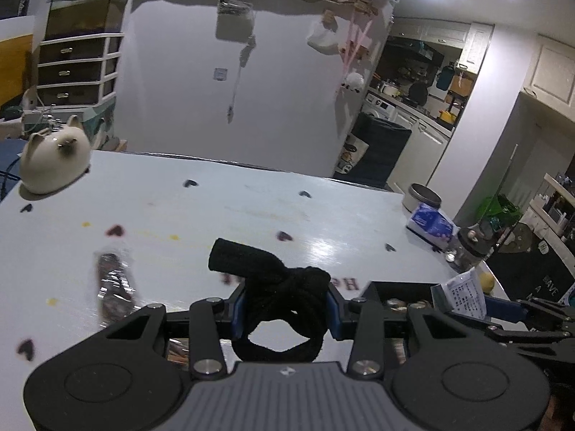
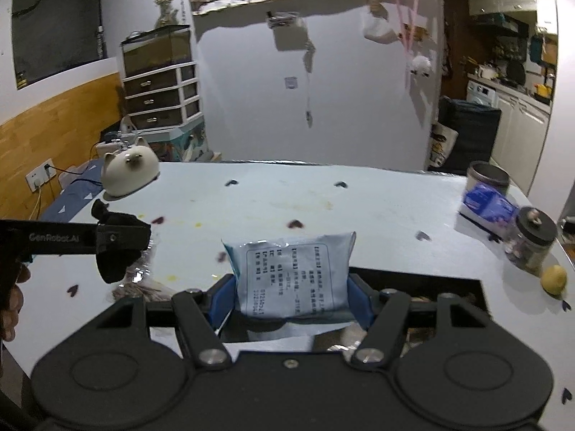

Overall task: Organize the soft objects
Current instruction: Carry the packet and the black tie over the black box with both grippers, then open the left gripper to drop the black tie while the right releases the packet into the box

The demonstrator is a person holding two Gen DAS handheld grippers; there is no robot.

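Blue pads of the left hand-held gripper (image 1: 286,307) squeeze a black knotted cloth (image 1: 276,287), lifted above the tabletop (image 1: 251,208). Beside it, the right hand-held gripper (image 2: 291,296) pinches a pale blue soft pack (image 2: 293,276). Past both, far off, sits a white cat figure (image 1: 54,160).

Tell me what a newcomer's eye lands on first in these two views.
First, each gripper holds something soft above the table: the left gripper is shut on a knotted black cloth, and the right gripper is shut on a pale blue printed packet. Next comes the cream cat-shaped figure, sitting at the far left corner of the white heart-dotted table.
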